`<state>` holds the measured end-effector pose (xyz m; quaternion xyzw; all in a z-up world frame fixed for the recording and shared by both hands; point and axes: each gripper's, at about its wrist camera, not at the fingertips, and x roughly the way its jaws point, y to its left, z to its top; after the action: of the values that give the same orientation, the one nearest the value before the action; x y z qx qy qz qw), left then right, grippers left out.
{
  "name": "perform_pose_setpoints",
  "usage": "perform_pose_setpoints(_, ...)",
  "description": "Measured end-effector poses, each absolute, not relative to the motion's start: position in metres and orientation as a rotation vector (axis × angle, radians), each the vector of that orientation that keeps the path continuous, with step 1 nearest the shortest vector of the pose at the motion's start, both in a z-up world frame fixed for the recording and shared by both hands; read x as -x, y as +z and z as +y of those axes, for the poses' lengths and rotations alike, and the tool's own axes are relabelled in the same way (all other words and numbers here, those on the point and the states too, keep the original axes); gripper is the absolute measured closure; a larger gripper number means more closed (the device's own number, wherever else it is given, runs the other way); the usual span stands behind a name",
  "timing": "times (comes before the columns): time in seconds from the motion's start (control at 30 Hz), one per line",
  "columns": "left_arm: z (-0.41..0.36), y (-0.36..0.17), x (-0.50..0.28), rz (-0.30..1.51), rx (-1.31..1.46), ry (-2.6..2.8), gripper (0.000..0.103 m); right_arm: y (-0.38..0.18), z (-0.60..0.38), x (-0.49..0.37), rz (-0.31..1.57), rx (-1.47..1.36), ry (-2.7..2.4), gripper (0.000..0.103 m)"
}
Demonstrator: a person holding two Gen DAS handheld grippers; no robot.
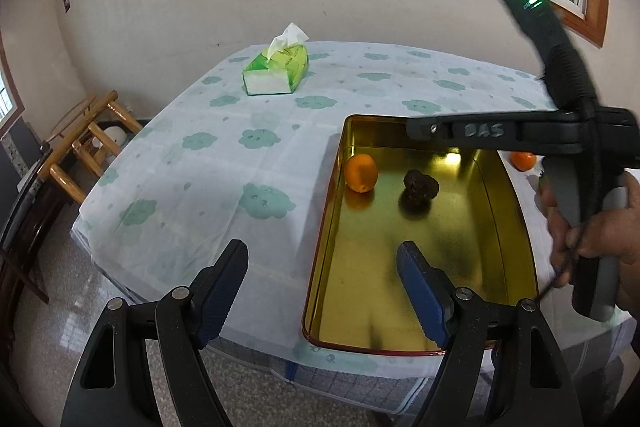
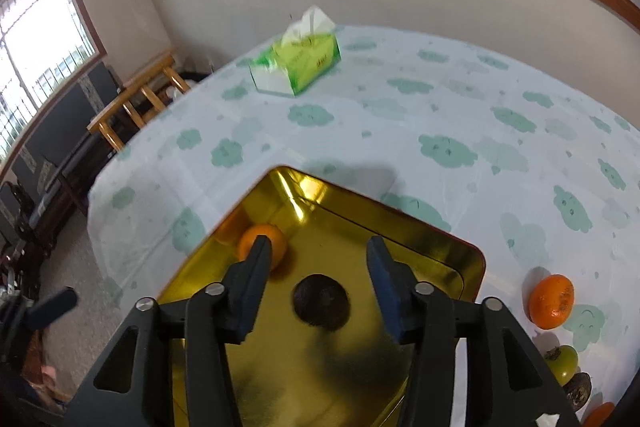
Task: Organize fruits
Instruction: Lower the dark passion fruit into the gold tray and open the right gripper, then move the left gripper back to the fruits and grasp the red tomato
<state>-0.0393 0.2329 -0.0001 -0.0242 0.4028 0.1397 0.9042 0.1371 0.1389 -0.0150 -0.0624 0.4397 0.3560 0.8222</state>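
Observation:
A gold metal tray (image 1: 516,227) (image 2: 440,239) sits on the table and holds an orange (image 1: 361,173) (image 2: 276,239) and a dark wrinkled fruit (image 1: 420,185) (image 2: 321,301). My left gripper (image 1: 322,259) is open and empty, held over the tray's near left edge. My right gripper (image 2: 318,249) is open and empty above the dark fruit; its body also shows in the left wrist view (image 1: 480,135). Outside the tray on the right lie an orange (image 2: 551,301) (image 1: 523,160), a green fruit (image 2: 564,363), a dark fruit (image 2: 578,393) and another orange (image 2: 600,415).
A green tissue pack (image 1: 276,71) (image 2: 298,69) lies at the far side of the table, which has a cloud-print cloth (image 1: 240,147) (image 2: 440,131). A wooden stool (image 1: 84,143) (image 2: 136,103) stands left of the table. The table's near edge is just below the tray.

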Motion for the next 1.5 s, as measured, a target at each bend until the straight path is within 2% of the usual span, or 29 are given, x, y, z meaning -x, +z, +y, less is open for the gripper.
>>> perform_pose_setpoints(0.17, 0.229, 0.001, 0.039, 0.833, 0.050, 0.280, 0.026, 0.008, 0.120, -0.111, 0.841, 0.103, 0.793, 0.050)
perform_pose_setpoints(0.33, 0.215, 0.004, 0.037, 0.829, 0.020, 0.262, 0.026, 0.021, 0.073, -0.072, 0.723, 0.136, 0.761, 0.041)
perform_pose_setpoints(0.53, 0.190, 0.009, 0.033, 0.831, -0.021, 0.215, 0.026, 0.018, -0.015, -0.047, 0.655, 0.178, 0.591, 0.041)
perform_pose_setpoints(1.0, 0.099, 0.012, 0.004, 0.851, -0.136, 0.022, 0.026, -0.047, -0.234, -0.088, 0.816, -0.014, 0.088, 0.039)
perform_pose_setpoints(1.23, 0.050, -0.001, -0.023, 0.895, -0.117, -0.165, 0.026, -0.070, -0.285, -0.094, 0.880, -0.144, 0.028, 0.038)
perform_pose_setpoints(1.43, 0.013, -0.018, -0.047, 0.956, 0.014, -0.316, 0.029, -0.070, -0.281, -0.096, 0.879, -0.155, 0.065, 0.038)
perform_pose_setpoints(1.5, -0.001, -0.026, -0.054, 0.974, 0.019, -0.332, 0.037, -0.071, -0.282, -0.097, 0.880, -0.167, 0.080, 0.038)
